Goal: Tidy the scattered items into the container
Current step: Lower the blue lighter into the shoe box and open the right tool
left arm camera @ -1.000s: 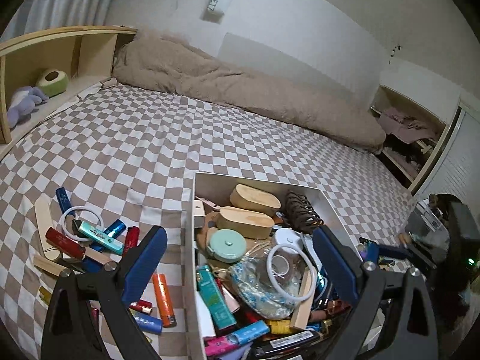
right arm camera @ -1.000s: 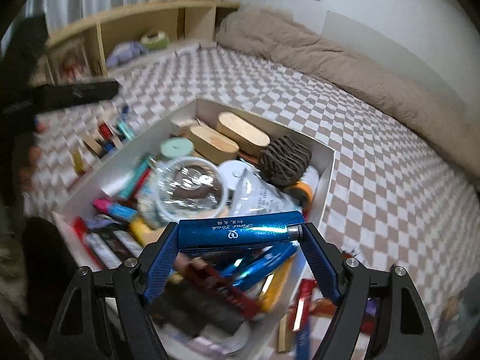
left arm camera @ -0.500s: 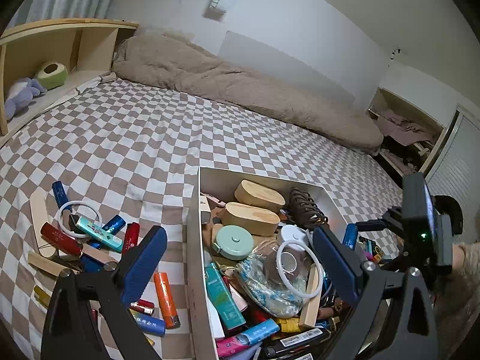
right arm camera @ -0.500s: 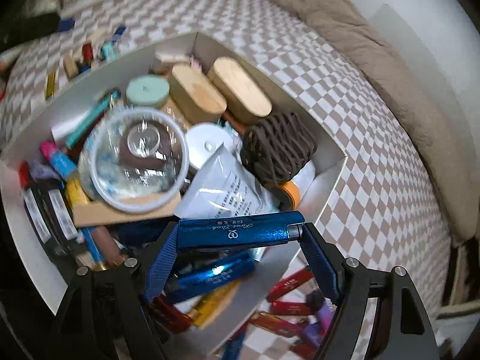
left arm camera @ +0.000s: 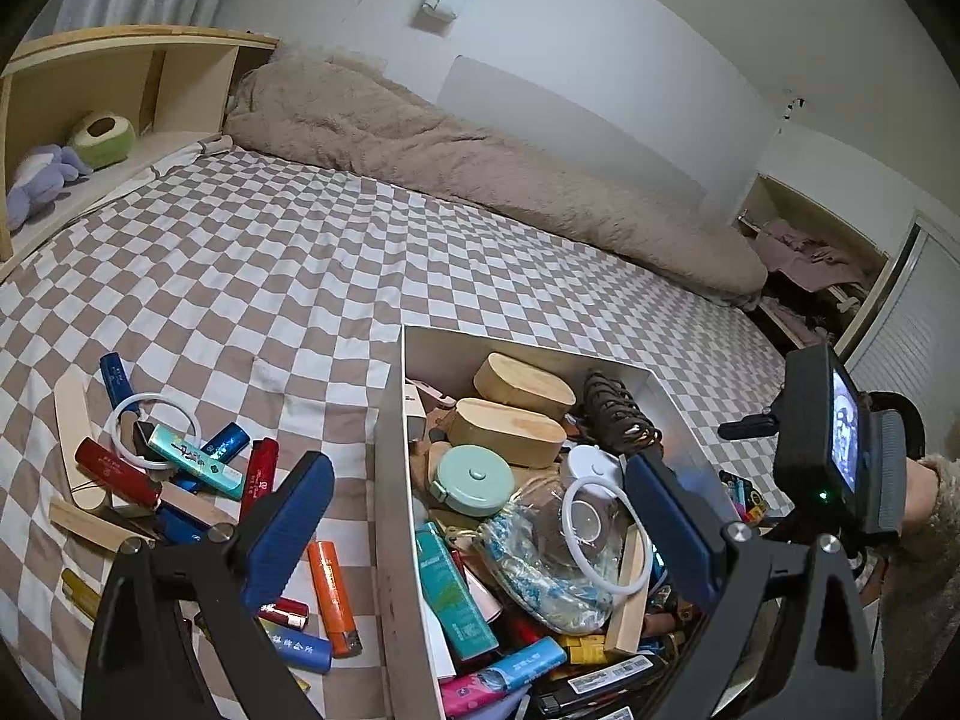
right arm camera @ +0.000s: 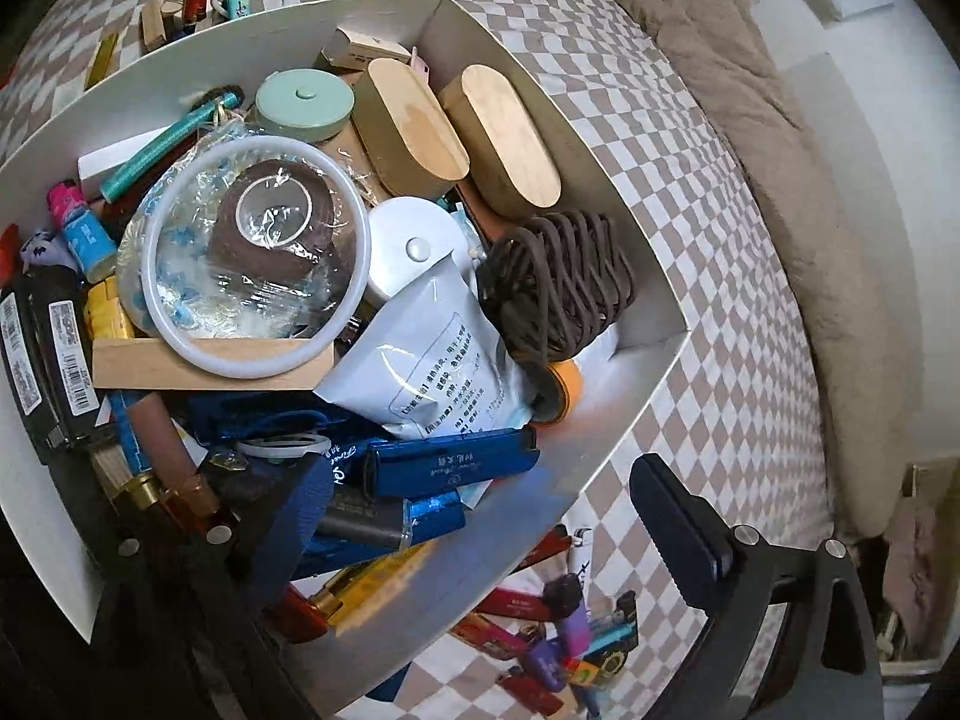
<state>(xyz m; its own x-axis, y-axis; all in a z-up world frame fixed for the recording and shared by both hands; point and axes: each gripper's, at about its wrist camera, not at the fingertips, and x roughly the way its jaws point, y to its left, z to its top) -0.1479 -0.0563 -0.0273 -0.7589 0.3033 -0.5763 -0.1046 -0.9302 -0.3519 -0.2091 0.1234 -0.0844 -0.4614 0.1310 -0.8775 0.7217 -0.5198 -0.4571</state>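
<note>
Right hand-held gripper point(right arm camera: 480, 516) opening above the white cardboard container point(right arm camera: 648, 360).
Glossy blue metallic lighter point(right arm camera: 450, 465) lies loose inside on the heap, nothing between the jaws; left hand-held gripper point(left arm camera: 474, 516) spread, empty.

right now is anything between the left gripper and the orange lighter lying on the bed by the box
Nothing visible. The orange lighter lies bare on the checkered bed, just outside the white box wall, right ahead of the open left gripper. A red lighter lies close beside it.
</note>
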